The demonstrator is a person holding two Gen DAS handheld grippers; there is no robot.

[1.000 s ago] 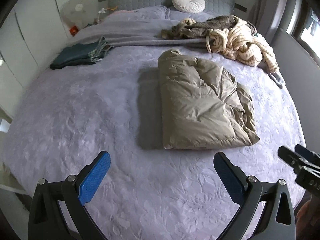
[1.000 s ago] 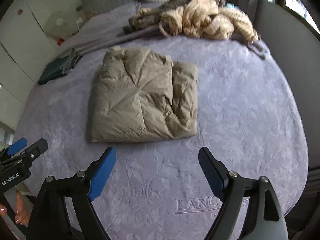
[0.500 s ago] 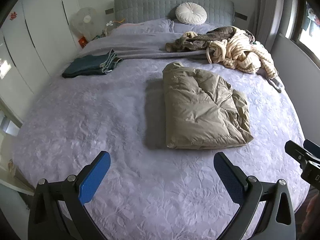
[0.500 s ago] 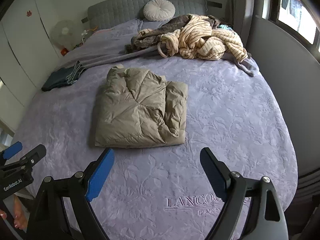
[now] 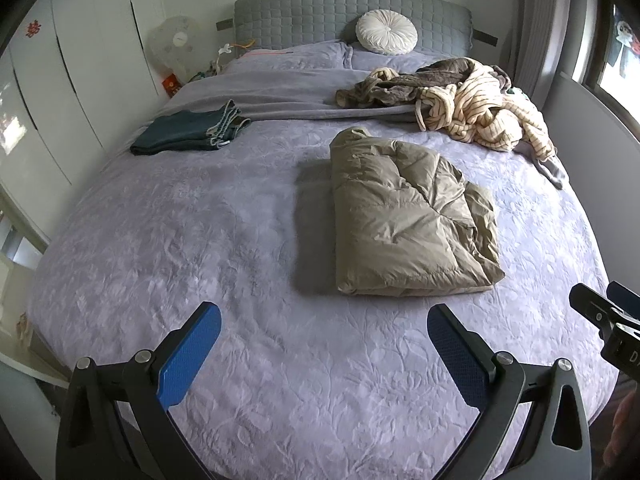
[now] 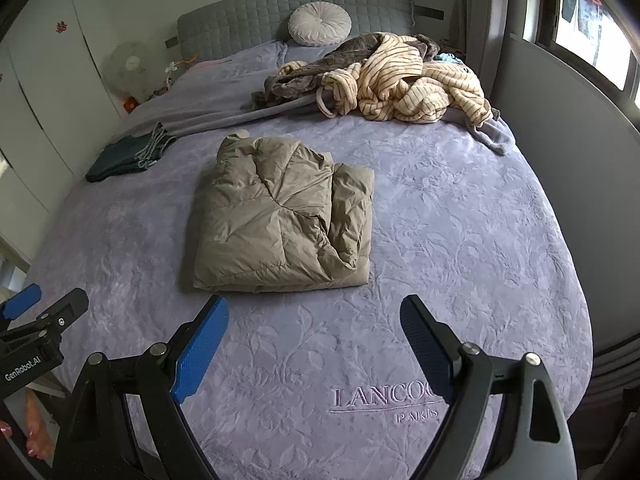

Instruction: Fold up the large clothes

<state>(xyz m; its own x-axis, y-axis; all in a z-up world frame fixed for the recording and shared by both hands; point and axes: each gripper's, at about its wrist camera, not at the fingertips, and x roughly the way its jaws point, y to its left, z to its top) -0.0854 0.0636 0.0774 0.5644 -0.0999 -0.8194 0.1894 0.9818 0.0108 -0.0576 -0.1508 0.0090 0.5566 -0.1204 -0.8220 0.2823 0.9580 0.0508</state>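
Two garments look finished: the tan down jacket (image 5: 408, 216) is folded into a compact rectangle near the middle of the bed (image 5: 200, 240), and a dark folded garment (image 5: 188, 132) is laid well to the jacket's left, toward the wardrobe side. One heap is left: the striped robe pile (image 6: 400, 80), tangled with a brown fleece piece, is bunched beyond the jacket near the headboard, just in front of the round cushion (image 6: 320, 24). Judged from that, the task is partly done; the pile remains to be sorted and folded. Left gripper (image 5: 324, 344) is held with jaws spread wide, nothing between the pads, poised above bare bedspread on the near side of the jacket, not touching it. Right gripper (image 6: 314, 344) is likewise spread wide and empty, above the embroidered lettering at the bed's foot, apart from the jacket.
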